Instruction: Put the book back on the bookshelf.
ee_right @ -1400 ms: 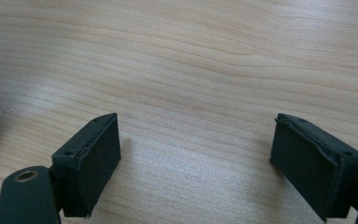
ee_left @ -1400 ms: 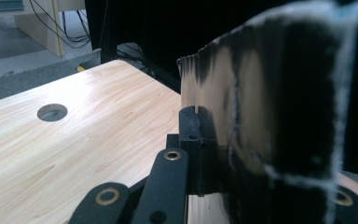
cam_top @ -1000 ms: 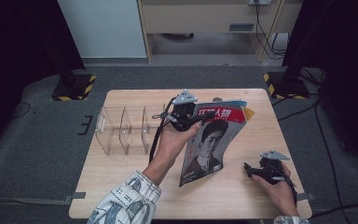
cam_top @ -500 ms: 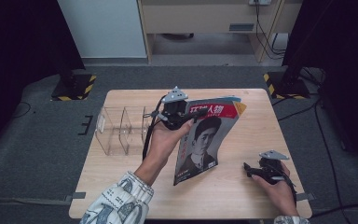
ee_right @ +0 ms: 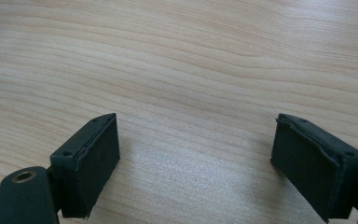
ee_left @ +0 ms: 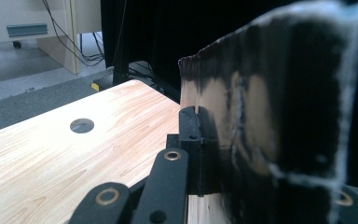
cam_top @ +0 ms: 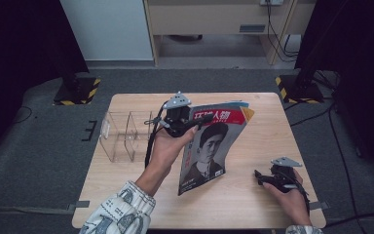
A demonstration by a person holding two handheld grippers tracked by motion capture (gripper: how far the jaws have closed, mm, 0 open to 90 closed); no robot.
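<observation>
So the magazine is hanging up off the worktop, tilted, just right of the clear acrylic organizer, with its lower corner looking like it's touching or nearly touching the wood. The left gripper is clamping its top edge, jaws pinched tight on the pages in the left gripper view. My guess is the pickup part is done and slotting it into the organizer is what's left. The right gripper is sitting well right of the organizer, jaws spread wide, grabbing nothing.
</observation>
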